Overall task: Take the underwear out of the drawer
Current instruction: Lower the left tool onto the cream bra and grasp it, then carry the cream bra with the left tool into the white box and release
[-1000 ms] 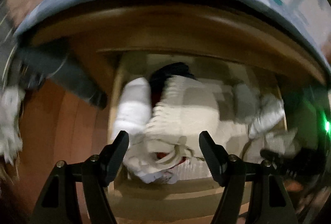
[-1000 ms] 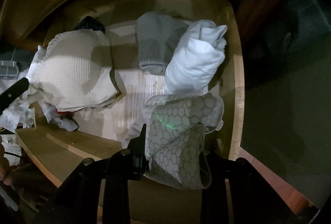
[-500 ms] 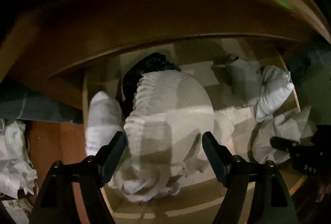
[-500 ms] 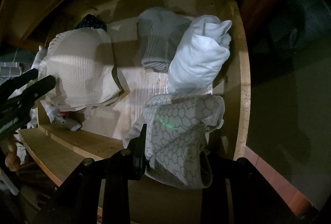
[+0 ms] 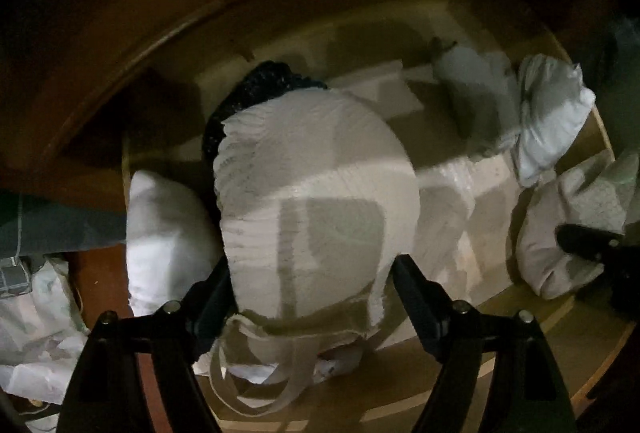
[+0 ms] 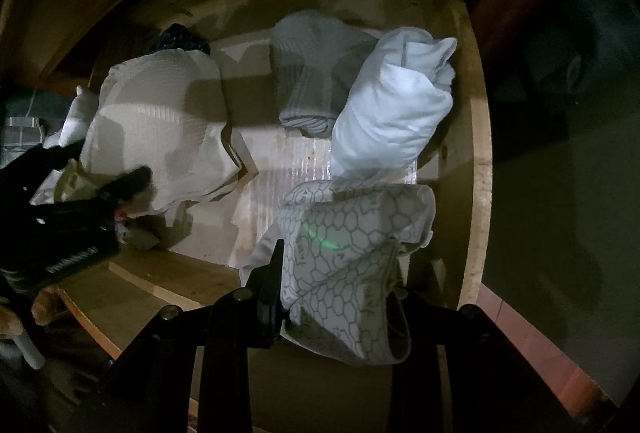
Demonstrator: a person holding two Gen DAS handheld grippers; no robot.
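The open wooden drawer (image 6: pixel 476 153) holds several folded garments. My right gripper (image 6: pixel 340 265) is shut on white underwear with a grey hexagon print (image 6: pixel 344 233), bunched at the drawer's near right corner; its right finger is hidden behind the cloth. In the left wrist view this underwear (image 5: pixel 568 217) lies at the right, with a right finger (image 5: pixel 580 237) on it. My left gripper (image 5: pixel 312 273) points down over a cream ribbed bra (image 5: pixel 316 193). Its jaws stand wide on either side of the near edge, not pressing it. From the right wrist, the left gripper (image 6: pixel 104 163) sits over the bra (image 6: pixel 160 137).
A white rolled garment (image 6: pixel 396 113) and a grey folded one (image 6: pixel 312 73) lie at the drawer's far right. A black lacy piece (image 5: pixel 256 89) peeks from behind the bra, with a white bundle (image 5: pixel 164 233) to its left. More white cloth (image 5: pixel 36 345) lies outside on the left.
My left gripper has come down closer over the cream bra and rolled, so the bra now sits between its wider jaws. The right gripper keeps still, holding the patterned underwear.
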